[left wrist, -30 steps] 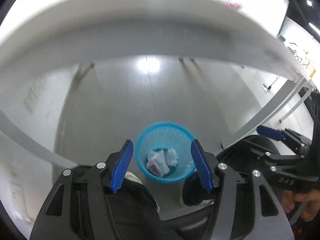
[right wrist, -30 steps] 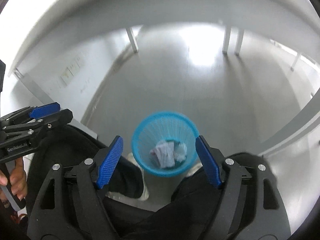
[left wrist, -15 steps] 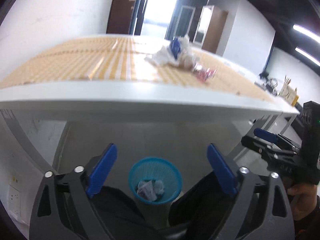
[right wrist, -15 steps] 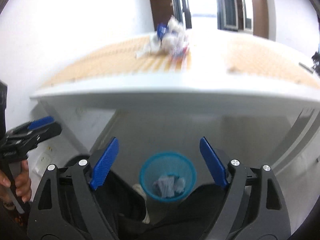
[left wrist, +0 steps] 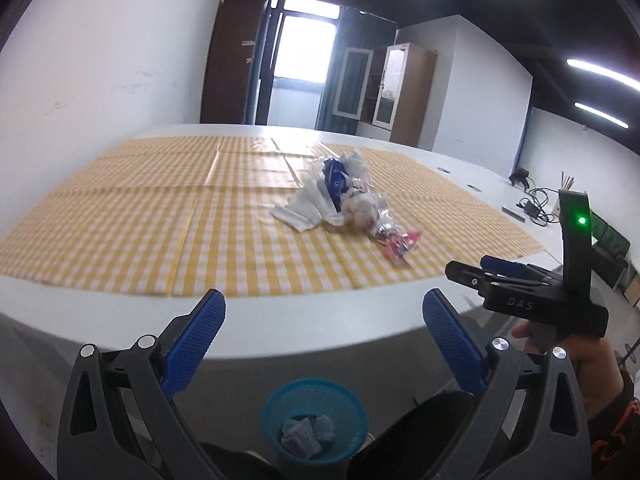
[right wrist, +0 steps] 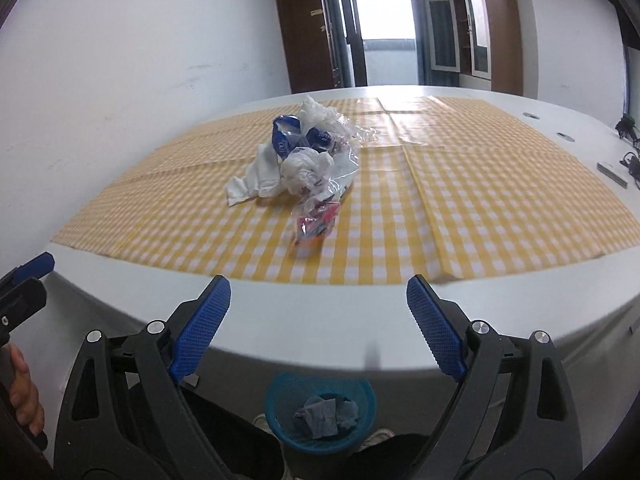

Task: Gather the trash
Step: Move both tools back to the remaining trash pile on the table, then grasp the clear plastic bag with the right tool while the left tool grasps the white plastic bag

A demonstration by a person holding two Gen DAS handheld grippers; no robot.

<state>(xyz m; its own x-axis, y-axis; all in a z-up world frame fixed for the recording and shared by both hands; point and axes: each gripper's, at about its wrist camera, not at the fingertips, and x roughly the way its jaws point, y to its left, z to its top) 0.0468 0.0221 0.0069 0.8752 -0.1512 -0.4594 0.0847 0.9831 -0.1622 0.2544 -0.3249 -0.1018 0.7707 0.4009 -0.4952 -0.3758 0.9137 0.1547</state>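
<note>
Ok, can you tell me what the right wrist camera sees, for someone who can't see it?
A pile of crumpled trash lies on a yellow checked tablecloth. The open, empty right hand-held gripper frames a blue bin on the floor, with some trash inside.

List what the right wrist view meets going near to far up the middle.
Blue mesh bin with crumpled paper → white table edge → yellow checked cloth → red wrapper → crumpled trash pile → doorway.

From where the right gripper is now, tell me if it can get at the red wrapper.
Probably yes. The right gripper is open and empty, its jaws having just been opening, and only bare table and checked cloth lie between it and the red wrapper, at the pile's near edge.
</note>
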